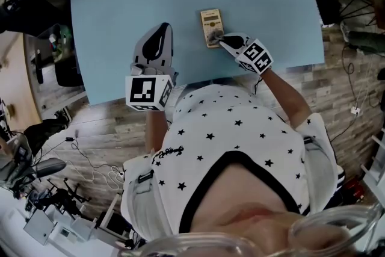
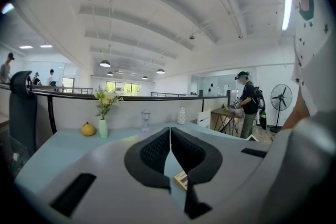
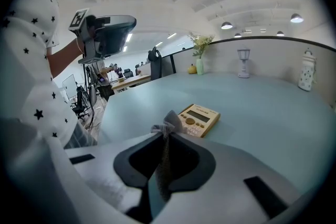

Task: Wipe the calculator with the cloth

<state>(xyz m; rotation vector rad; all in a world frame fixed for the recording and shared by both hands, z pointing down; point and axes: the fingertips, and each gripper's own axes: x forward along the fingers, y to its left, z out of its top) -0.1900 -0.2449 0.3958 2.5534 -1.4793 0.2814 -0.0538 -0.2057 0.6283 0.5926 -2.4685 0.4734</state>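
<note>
A beige calculator [image 1: 212, 26] lies flat on the light blue table [image 1: 120, 9], also seen as the calculator [image 3: 199, 119] just ahead of my right gripper's jaws. My right gripper [image 1: 224, 41] is shut on a small grey cloth [image 3: 167, 134], whose bunched tip sticks out past the jaws, right at the calculator's near end. My left gripper [image 1: 157, 39] hovers to the left of the calculator, jaws shut with nothing between them. A corner of the calculator [image 2: 181, 181] shows below the left gripper's jaws.
A vase of flowers [image 3: 199, 55], a small orange gourd [image 2: 88, 129], a glass ornament [image 3: 243, 67] and a white jar [image 3: 306, 77] stand along the table's far edge. Cables and equipment lie on the wooden floor [image 1: 90, 147] around the table. A person [image 2: 247, 102] stands in the background.
</note>
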